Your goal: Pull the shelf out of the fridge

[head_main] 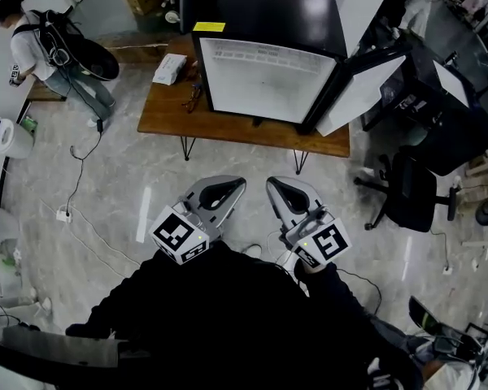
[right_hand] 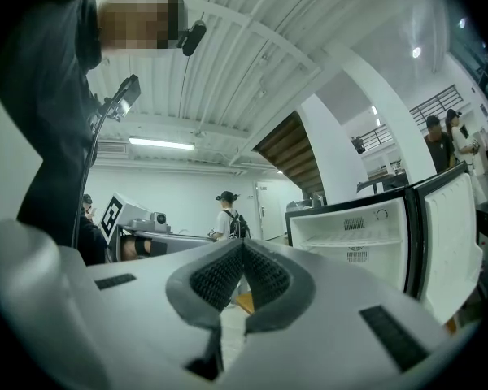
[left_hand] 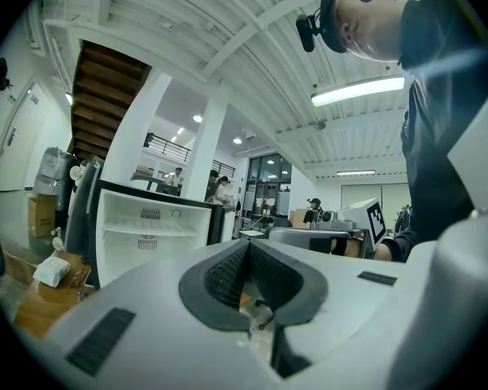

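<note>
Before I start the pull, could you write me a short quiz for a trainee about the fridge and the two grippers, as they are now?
1. True or false: the door of the fridge is open.
2. The left gripper and the right gripper are: A) shut on a cable; B) shut and empty, away from the fridge; C) wide open.
3. Where is the shelf?

Key: 1 true. 2 B. 3 Inside the fridge, not yet pulled out.
</note>
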The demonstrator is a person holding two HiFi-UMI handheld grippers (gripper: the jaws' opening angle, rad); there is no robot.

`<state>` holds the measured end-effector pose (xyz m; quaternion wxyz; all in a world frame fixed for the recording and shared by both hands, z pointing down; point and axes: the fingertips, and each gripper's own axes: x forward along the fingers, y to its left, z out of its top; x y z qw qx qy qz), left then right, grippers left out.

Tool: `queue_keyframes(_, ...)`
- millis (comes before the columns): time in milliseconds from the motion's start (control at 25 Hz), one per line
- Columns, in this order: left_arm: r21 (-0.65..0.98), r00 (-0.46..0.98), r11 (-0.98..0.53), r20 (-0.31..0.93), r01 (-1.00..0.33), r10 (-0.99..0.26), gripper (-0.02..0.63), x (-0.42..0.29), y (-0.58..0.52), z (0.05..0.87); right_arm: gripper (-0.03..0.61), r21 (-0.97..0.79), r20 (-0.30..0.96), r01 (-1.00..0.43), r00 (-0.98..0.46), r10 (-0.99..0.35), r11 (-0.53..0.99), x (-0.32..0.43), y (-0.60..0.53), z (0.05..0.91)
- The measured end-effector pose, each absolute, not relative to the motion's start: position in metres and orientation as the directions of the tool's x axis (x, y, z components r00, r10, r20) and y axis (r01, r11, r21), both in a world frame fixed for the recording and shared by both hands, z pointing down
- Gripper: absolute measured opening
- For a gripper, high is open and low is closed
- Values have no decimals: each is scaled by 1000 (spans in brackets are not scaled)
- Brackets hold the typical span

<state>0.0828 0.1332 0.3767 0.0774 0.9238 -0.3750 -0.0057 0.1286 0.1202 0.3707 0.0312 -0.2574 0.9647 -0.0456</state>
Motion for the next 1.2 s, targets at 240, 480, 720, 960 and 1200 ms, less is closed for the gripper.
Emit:
queue_keyframes(240,161,734,-721,30,-674,-679,6,53,78,380,8,-105,-13,-535,-842,-539,838,98,71,375)
queue_keyframes(480,190,744,-729,17,-658,-668,6,18,7,388,8,-135,11,-599,-798,-603,789,66,2,382)
queue_keyframes(720,227,747,-726,10,-649,-664,6,-14,-58,401,8,-160,36,-666,-741,-670,728,37,-58,391)
queue_keyframes(960,391,745,-689,-10,-610,-667,6,-33,-109,422,9,-265,53,-740,-651,-757,618,29,-105,409)
queue_keyframes(1200,607,728,-609,-72,-511,-682,6,-30,-155,441,9,-527,10,-727,-522,-853,439,54,-157,428)
